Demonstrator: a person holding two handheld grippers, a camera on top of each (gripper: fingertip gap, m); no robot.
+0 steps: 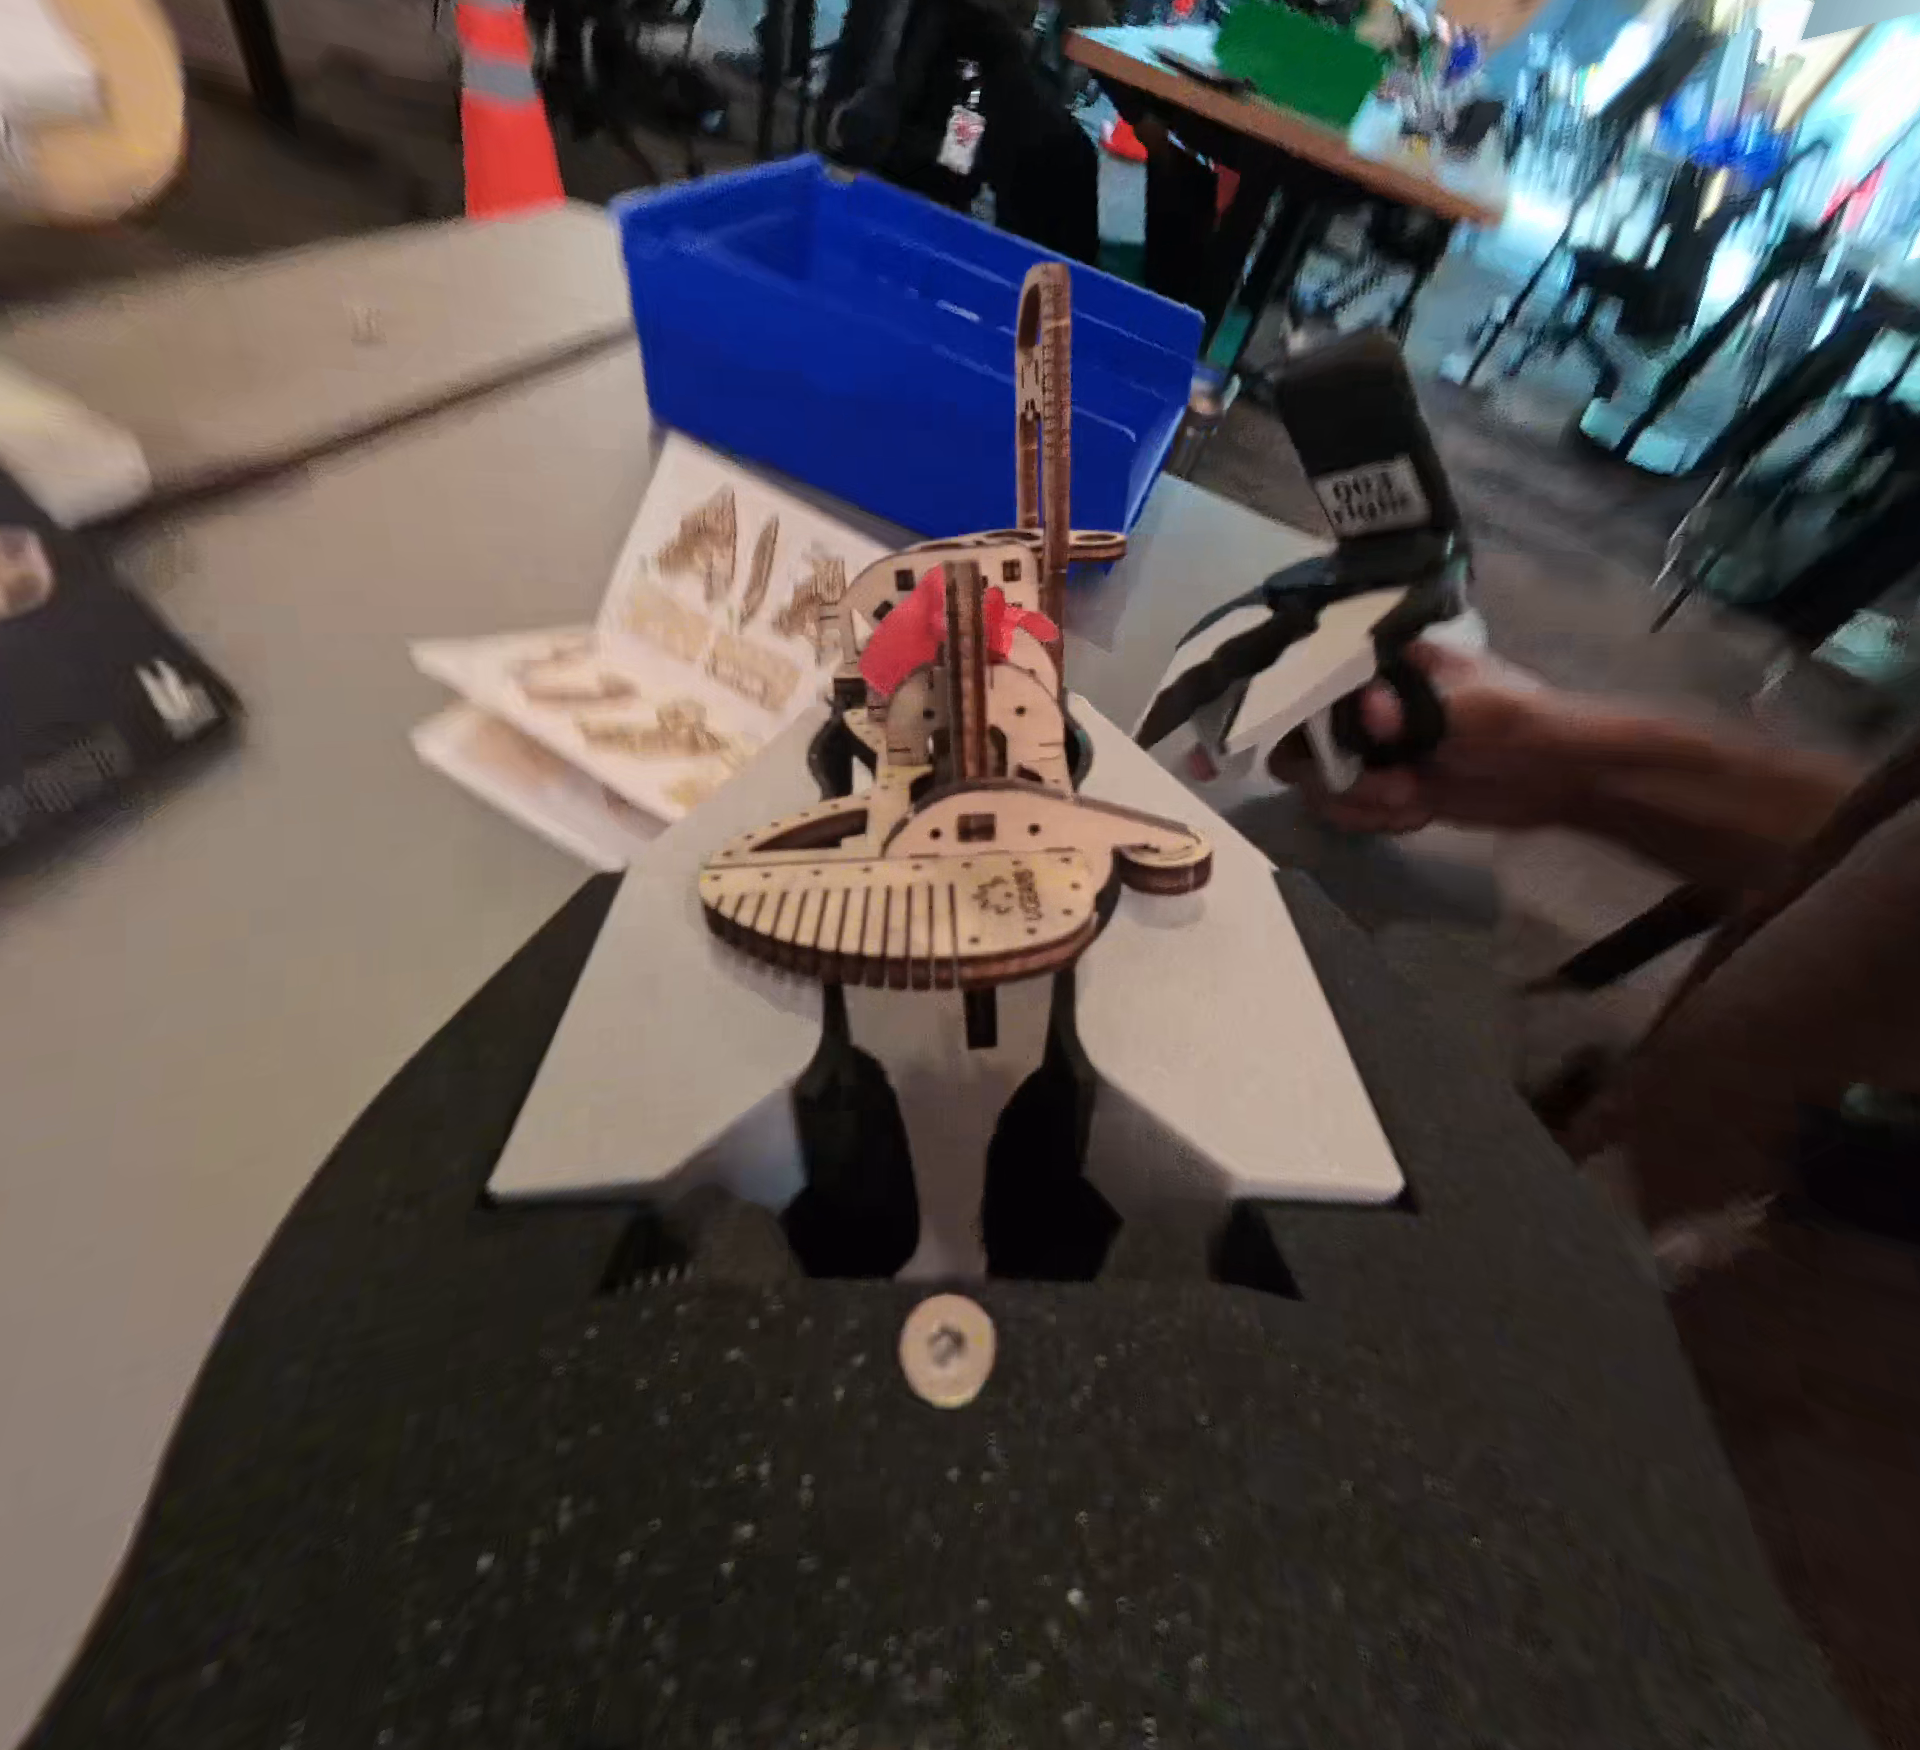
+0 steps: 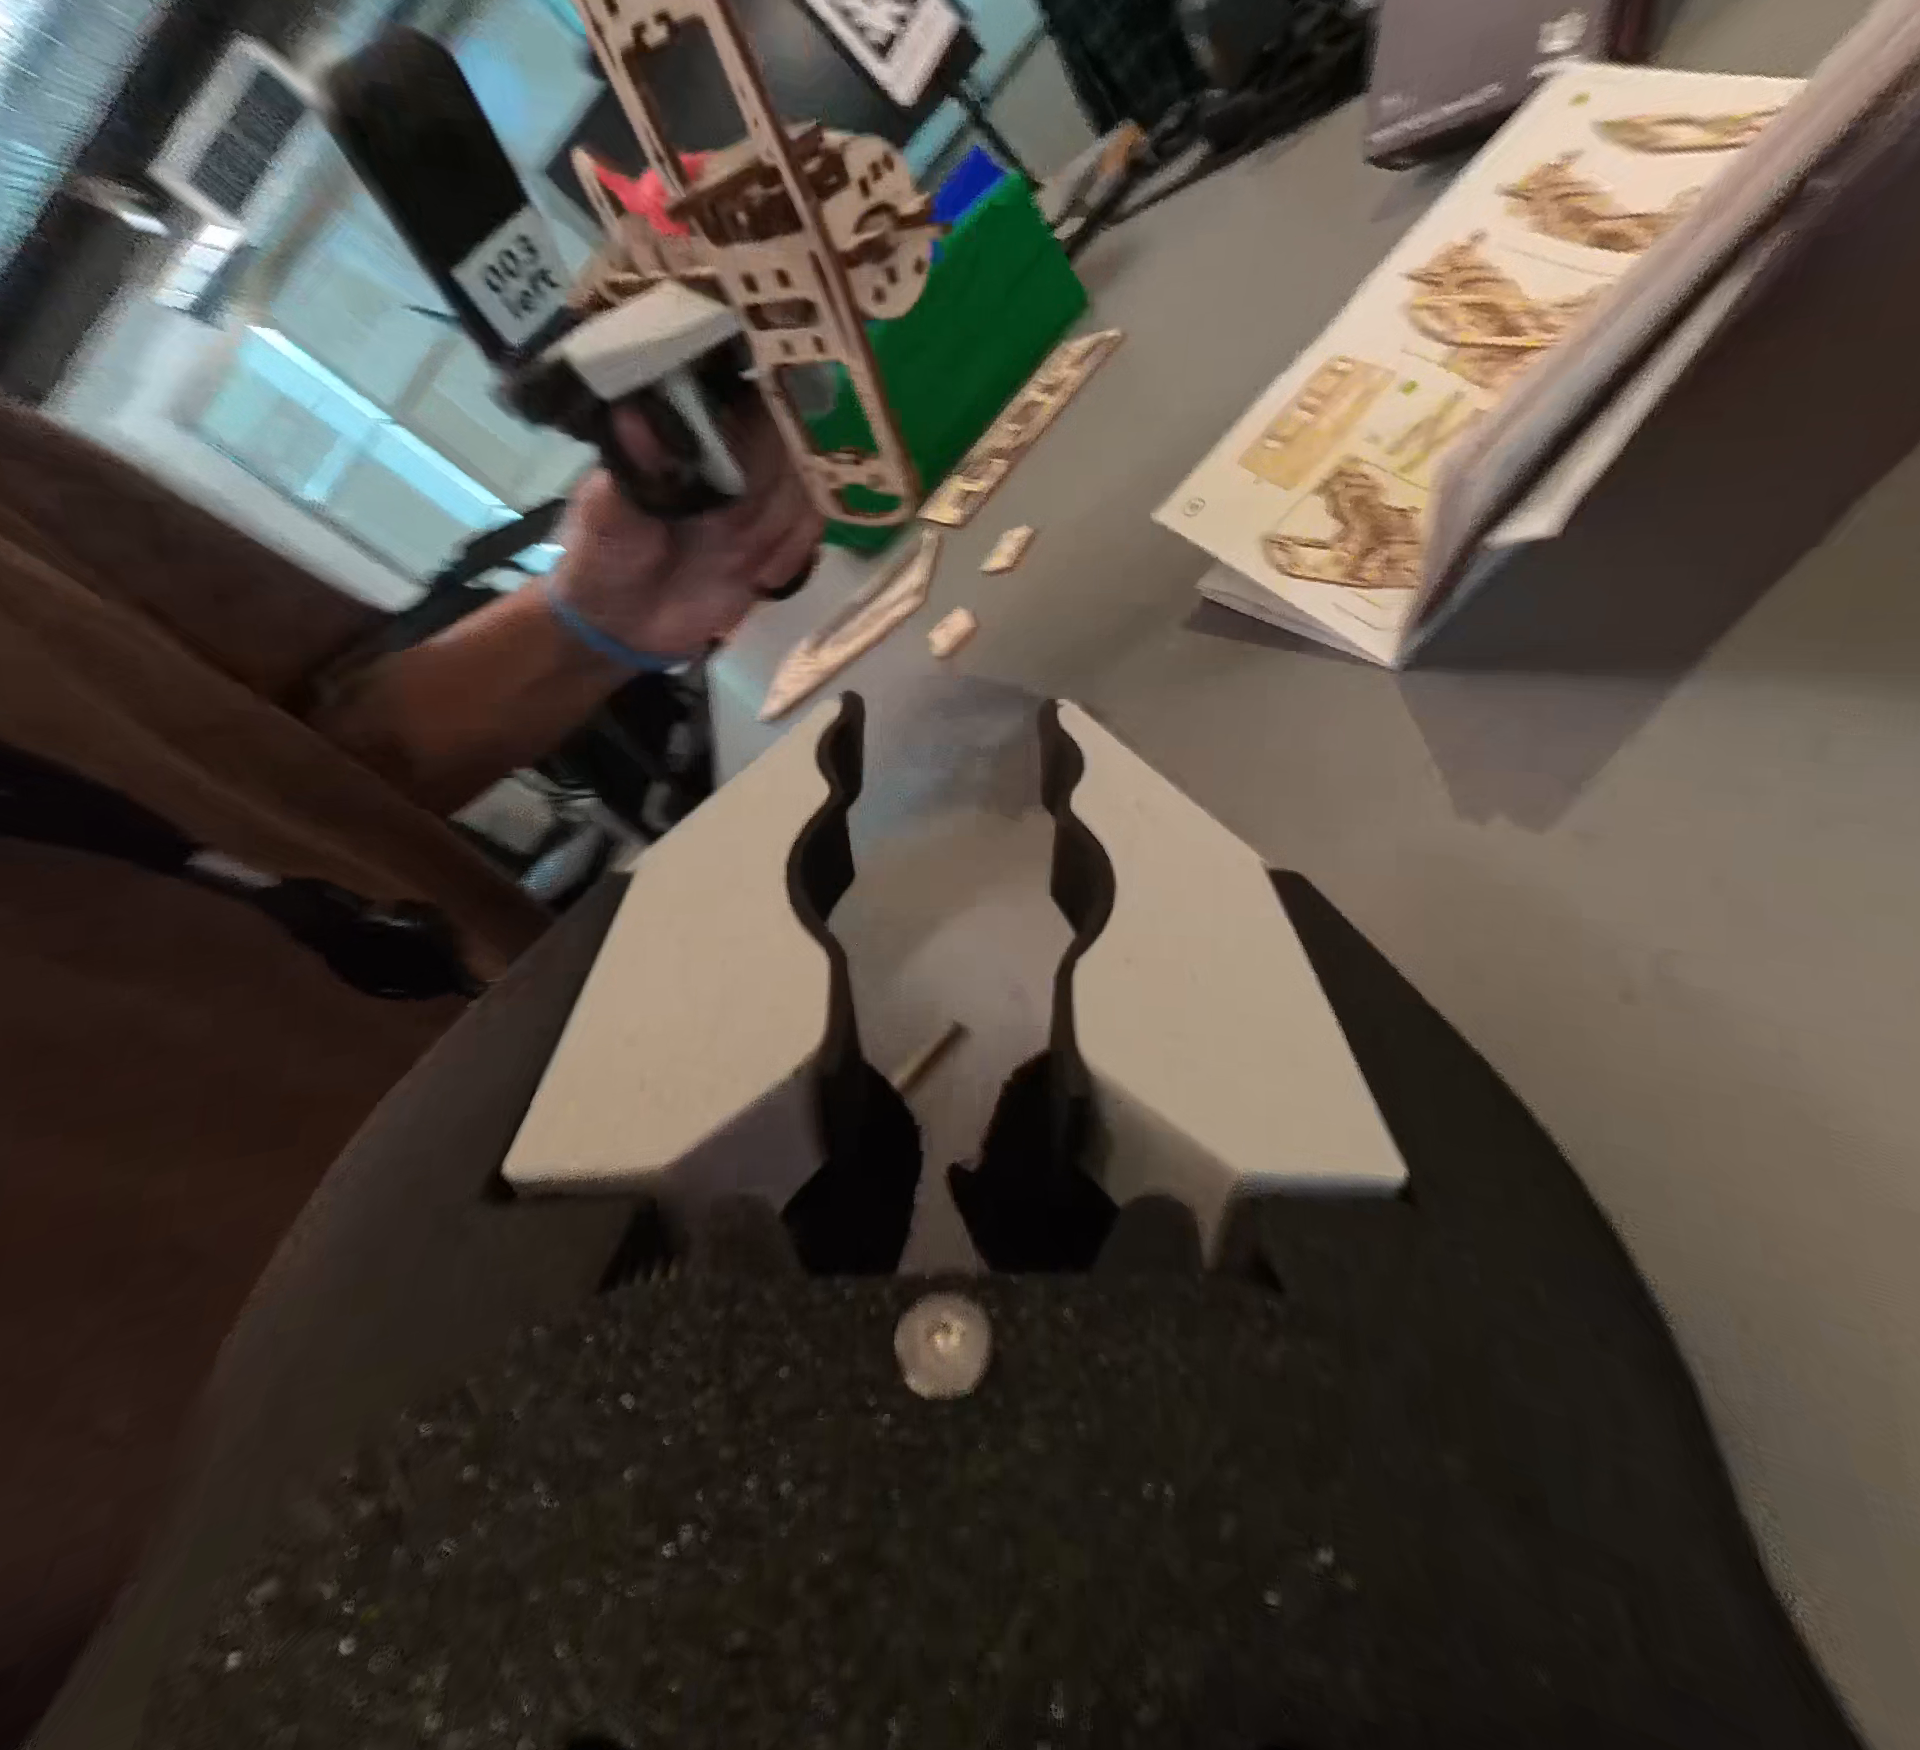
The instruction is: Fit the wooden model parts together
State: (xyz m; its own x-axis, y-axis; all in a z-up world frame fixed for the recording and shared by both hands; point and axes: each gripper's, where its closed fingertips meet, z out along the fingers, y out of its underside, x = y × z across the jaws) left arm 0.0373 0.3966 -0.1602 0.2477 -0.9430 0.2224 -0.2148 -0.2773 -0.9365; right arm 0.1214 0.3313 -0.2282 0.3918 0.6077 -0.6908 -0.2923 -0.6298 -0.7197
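Holding the wooden model [image 1: 956, 765] aloft over the grey table [image 1: 312, 661], the left claw [image 1: 951, 734] pinched it; a loose grip could have let its tall thin strip [image 2: 727, 225] snap or slip. The blue bin [image 1: 894, 350] and open booklet [image 2: 1455, 370] crowded the table. The right claw [image 2: 951, 765] stood spread, empty, above loose wooden pieces [image 2: 956, 630].

Blue bin [image 1: 894, 350], instruction booklet [image 2: 1455, 370], orange cone [image 1: 499, 38], green box [image 2: 966, 350].
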